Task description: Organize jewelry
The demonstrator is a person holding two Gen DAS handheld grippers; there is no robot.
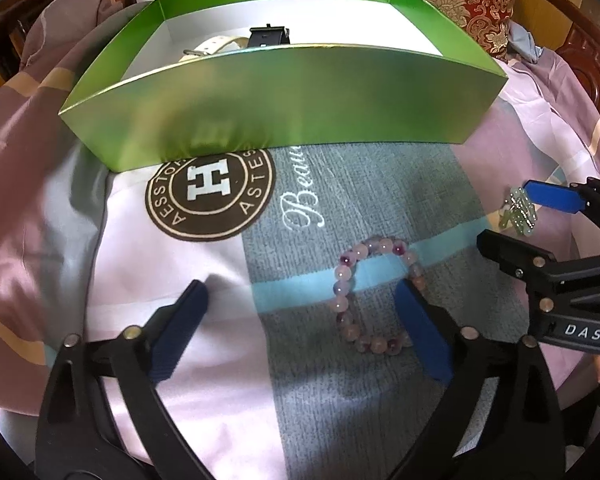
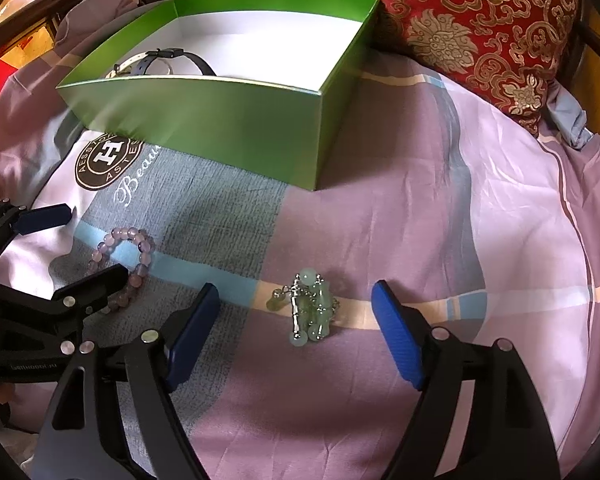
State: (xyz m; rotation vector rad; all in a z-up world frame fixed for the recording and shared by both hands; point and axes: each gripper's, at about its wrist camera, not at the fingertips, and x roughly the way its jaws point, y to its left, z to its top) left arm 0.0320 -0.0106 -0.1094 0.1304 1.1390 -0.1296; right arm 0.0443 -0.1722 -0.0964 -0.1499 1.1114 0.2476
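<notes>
You are working over a bed, its patchwork bedspread (image 2: 440, 216) in pink, mauve, grey and pale blue, printed with a round brown emblem (image 1: 210, 196) and white script. Behind it lie a red and gold brocade cushion (image 2: 480, 28) and dark wooden furniture. A green box (image 2: 236, 120) with a white inside sits on the bedspread, partly over the emblem, and holds a cream strap and a black strap (image 2: 180, 58). Your left gripper (image 1: 300, 328) has its jaws spread wide, clamping nothing; the pink bead bracelet (image 1: 360, 288) lies flat on the grey patch with the right pad over its right side. Your right gripper (image 2: 296, 336) also stands wide, gripping nothing, with the pale green bead bracelet (image 2: 310, 306) lying in a heap on the bedspread between its pads, clear of both.
</notes>
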